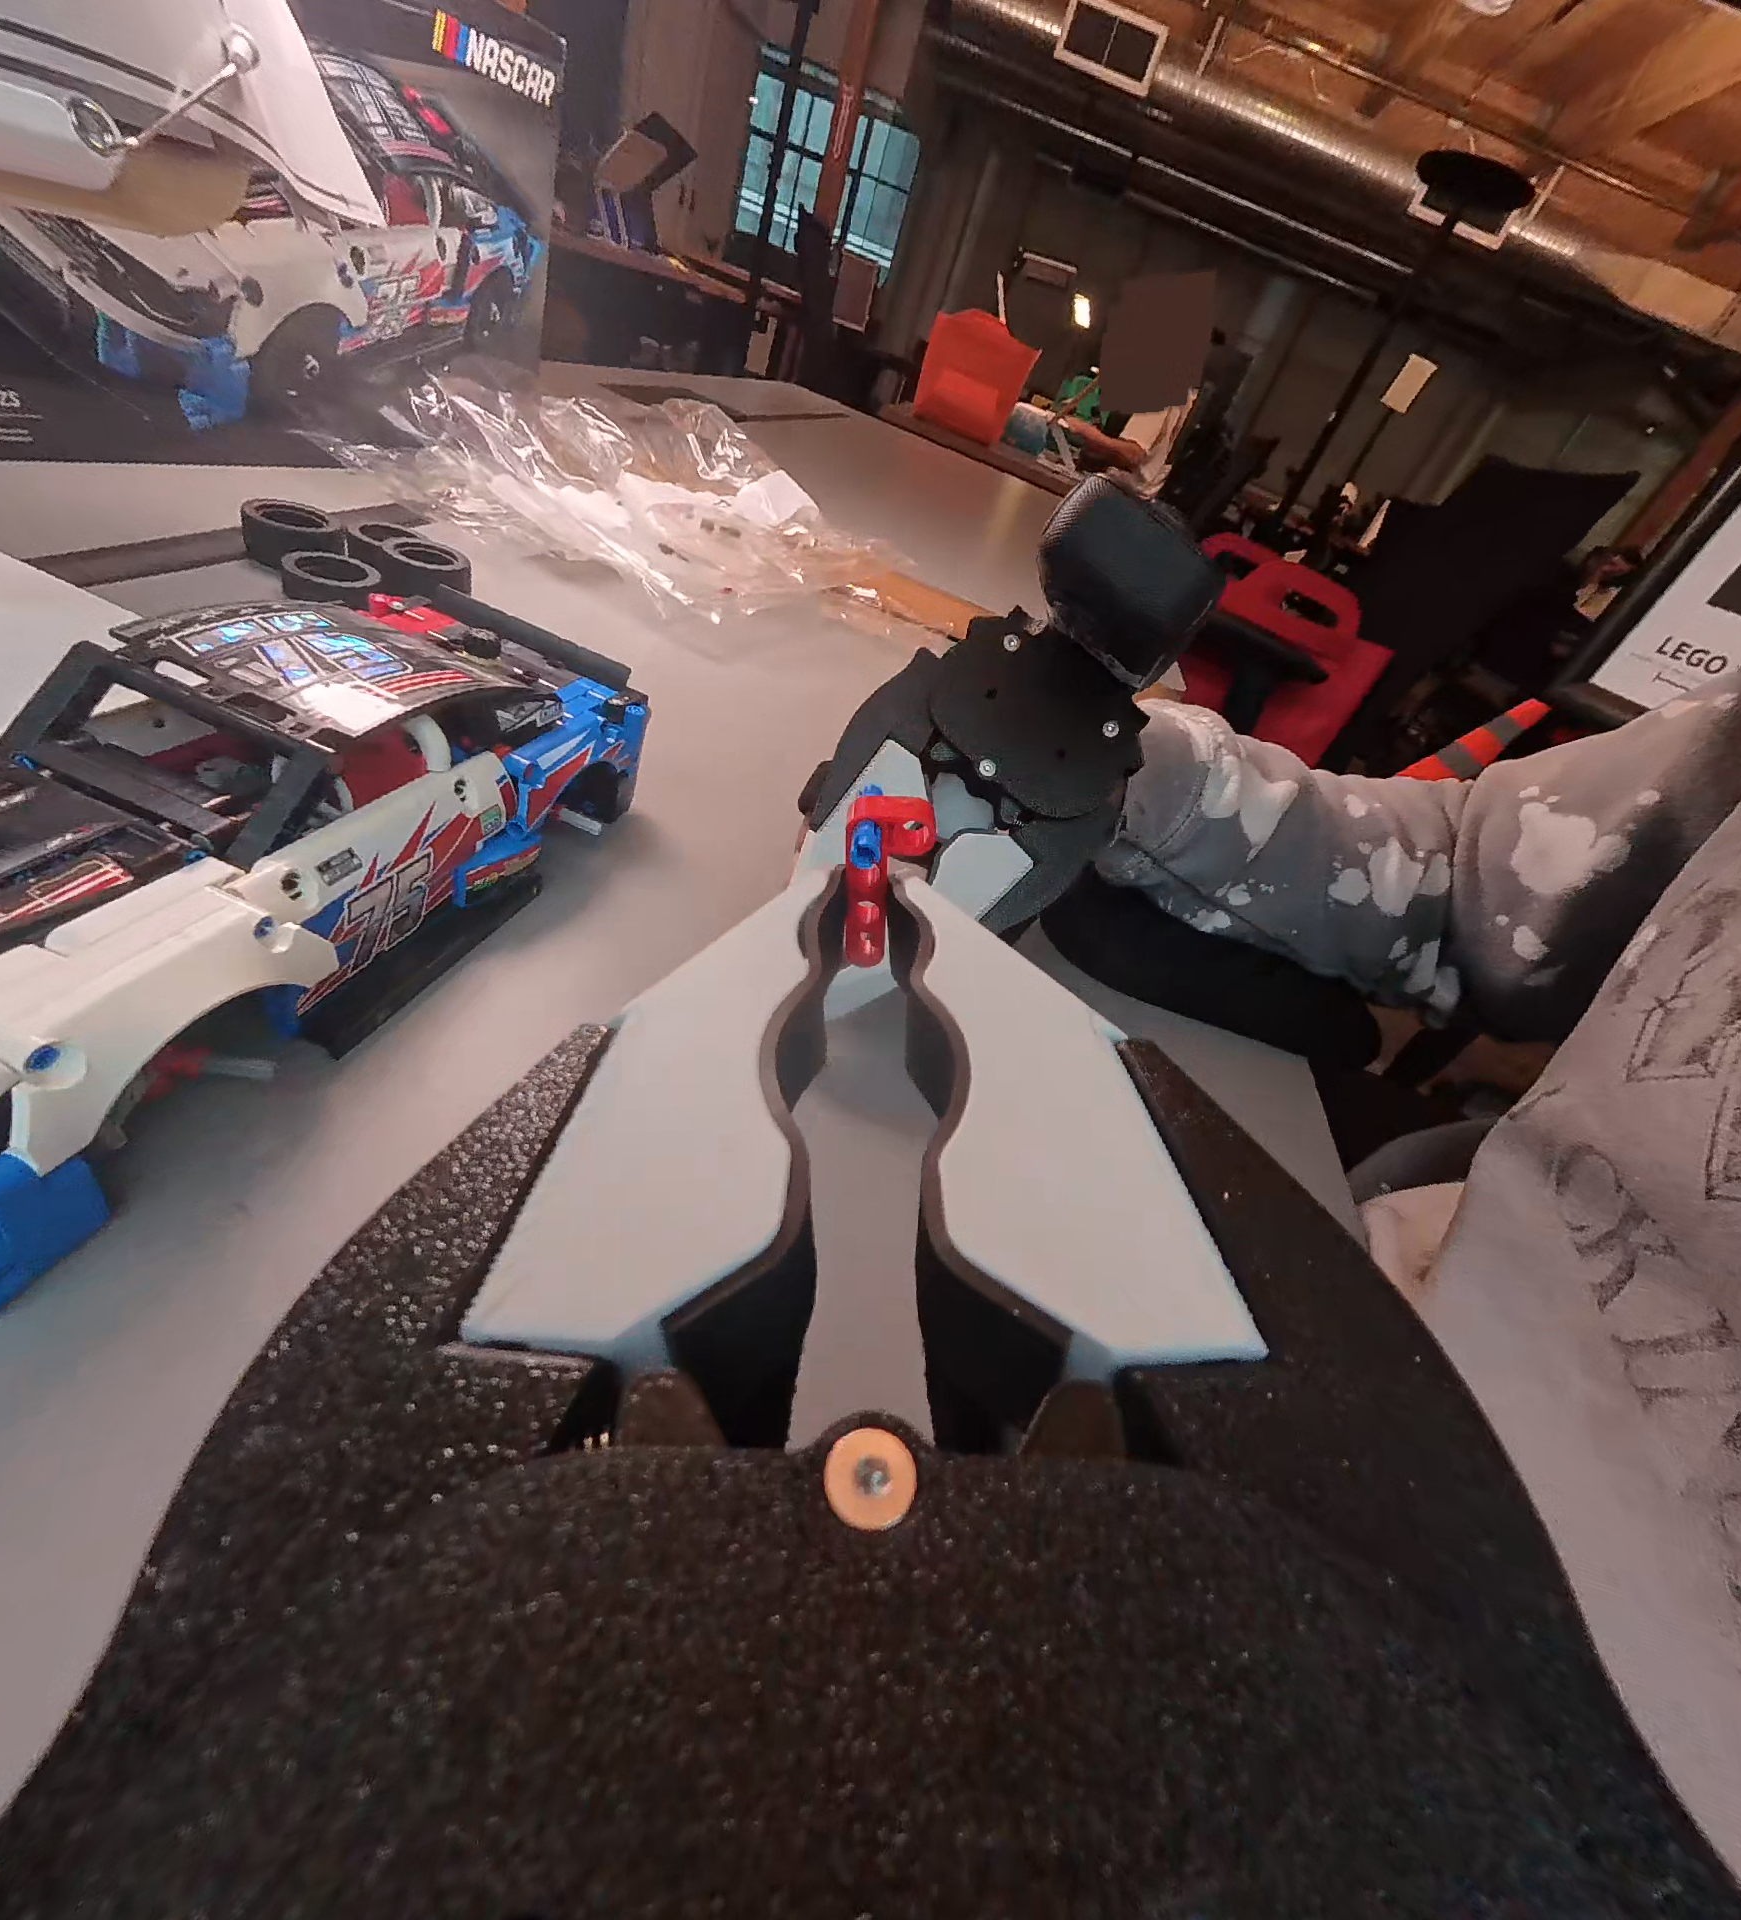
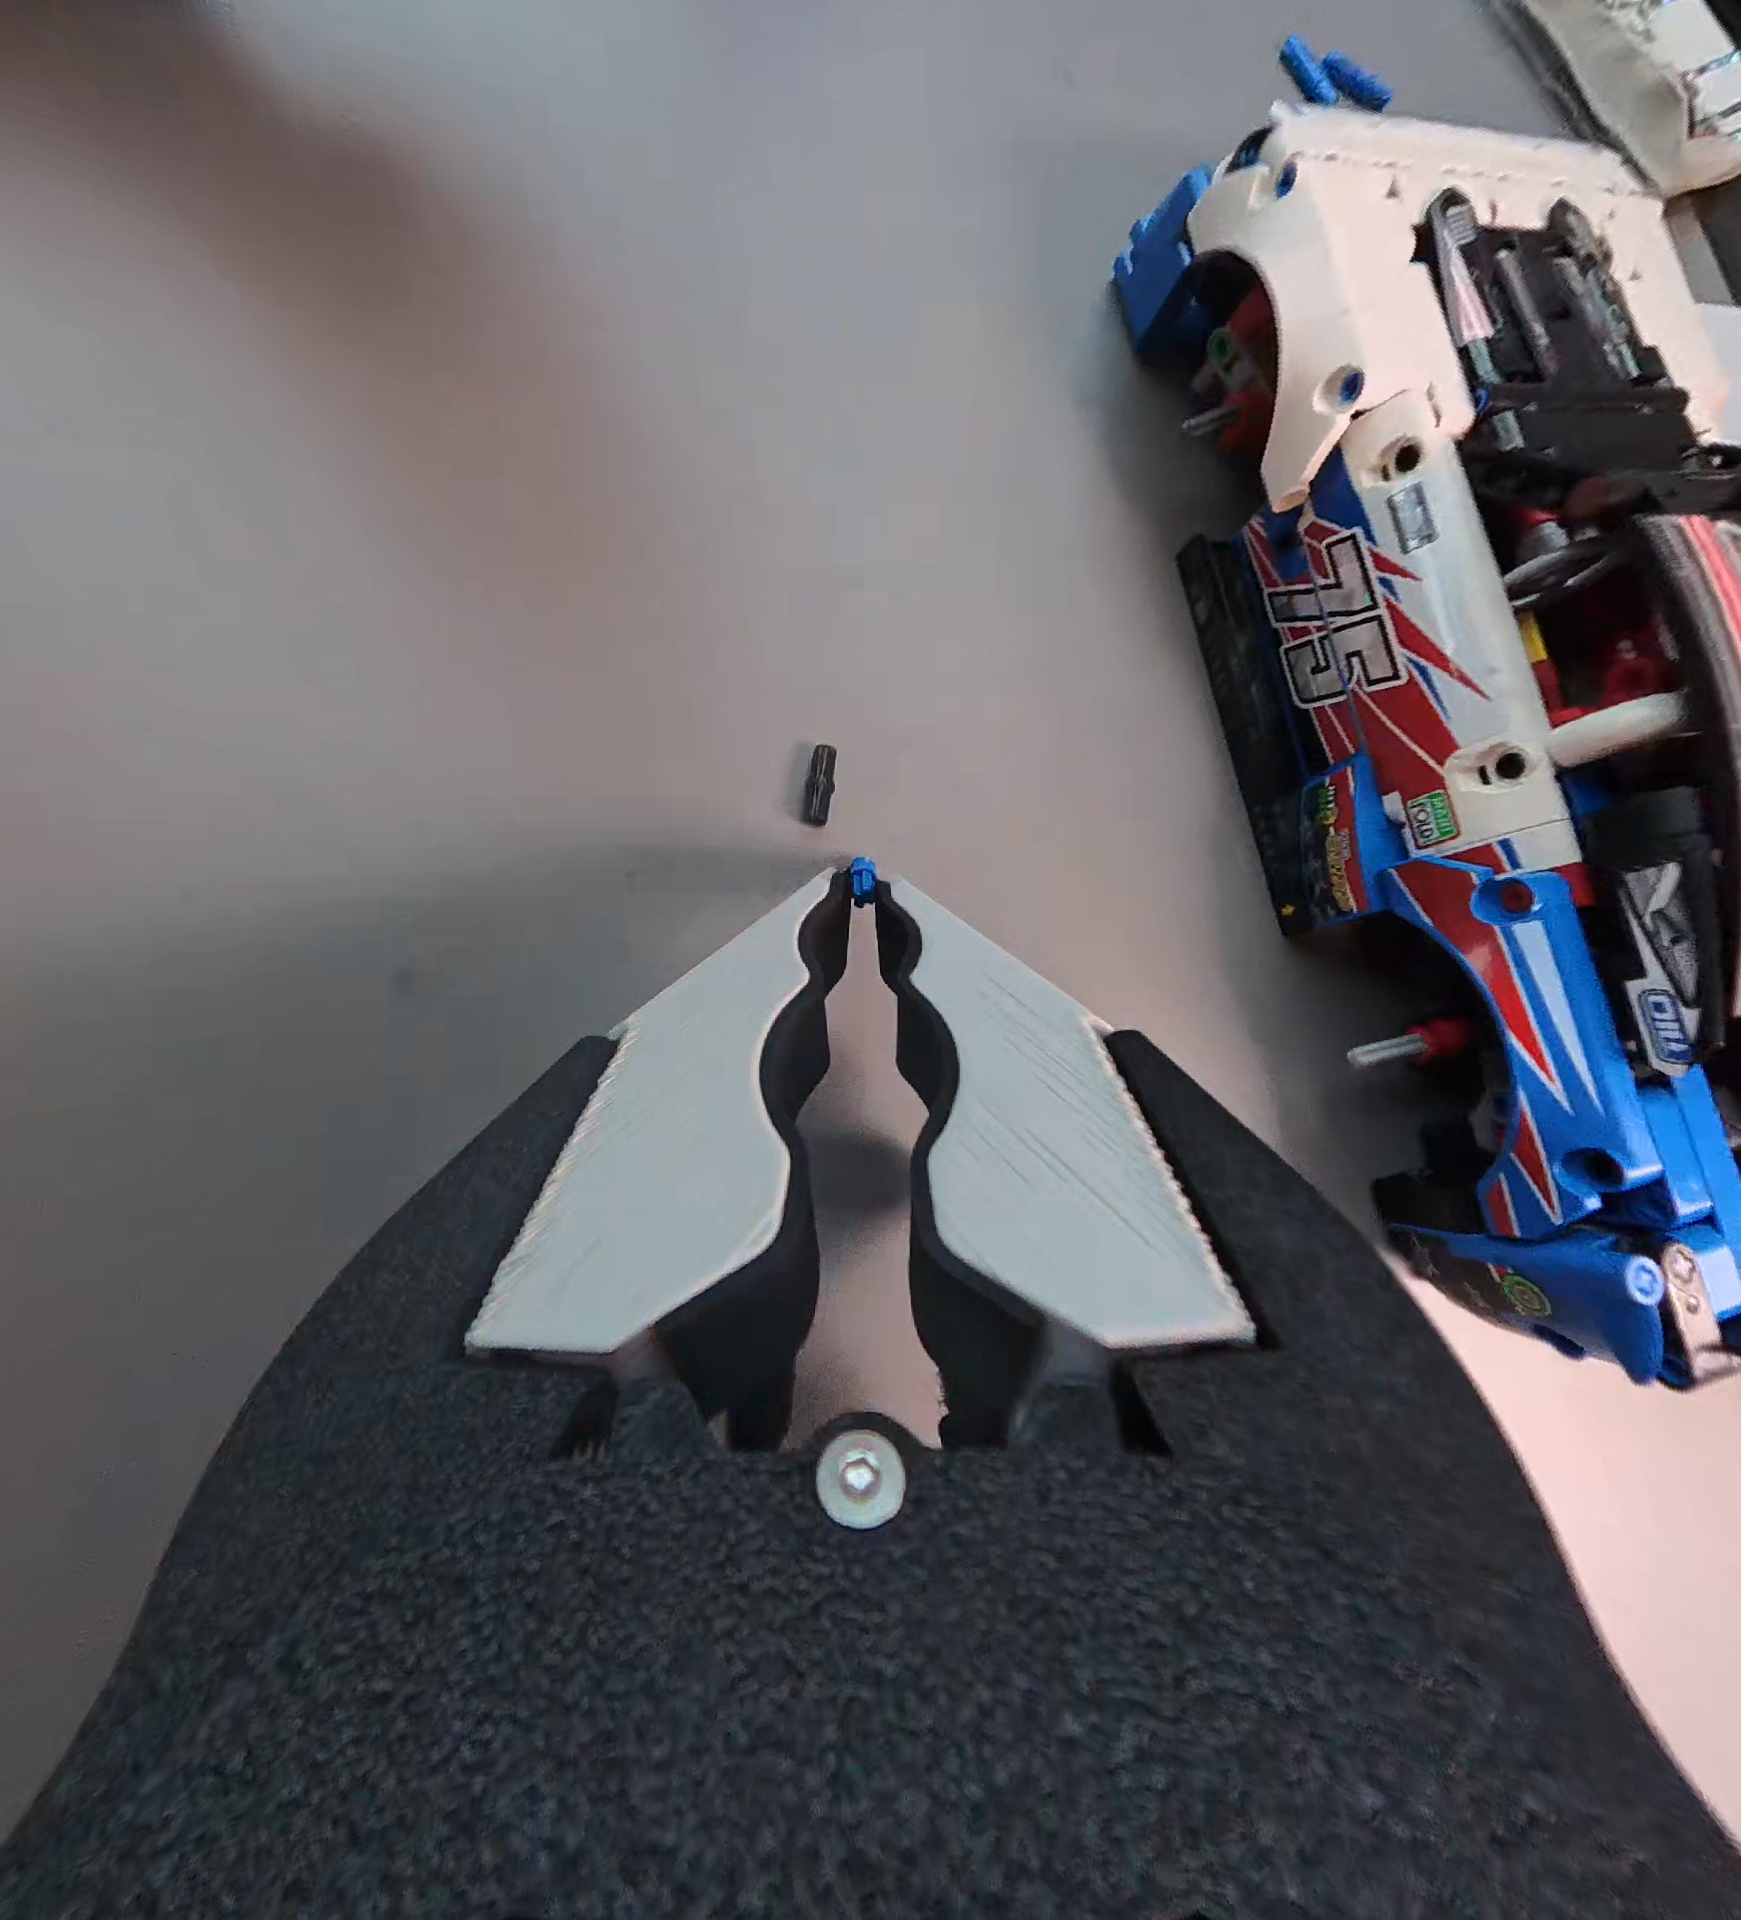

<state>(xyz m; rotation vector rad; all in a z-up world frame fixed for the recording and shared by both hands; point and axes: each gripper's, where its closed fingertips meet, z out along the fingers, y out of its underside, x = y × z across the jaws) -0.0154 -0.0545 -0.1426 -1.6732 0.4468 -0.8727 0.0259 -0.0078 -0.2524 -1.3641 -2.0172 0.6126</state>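
My left gripper [image 1: 866,883] is shut on a red angled connector piece [image 1: 861,920] and holds it upright above the grey table [image 1: 326,1299]. A blue pin [image 1: 864,834] sits in the connector's upper end. My right gripper [image 2: 861,894] is shut on a small blue pin [image 2: 860,876] at its very tips, close over the table [image 2: 430,520]. A black pin [image 2: 821,784] lies on the table just beyond those tips. In the left wrist view the right gripper's body [image 1: 1032,727] stands right behind the red piece, and its tips are hidden.
A white, blue and red model race car [image 1: 222,862] without wheels sits on the table's left, and also shows in the right wrist view [image 2: 1468,727]. Black tyres [image 1: 357,551], crumpled clear bags [image 1: 637,488] and the set's box [image 1: 253,260] lie behind. A person's grey sleeve [image 1: 1417,862] is at right. My hands' fingertips stand some 12 centimeters from each other.
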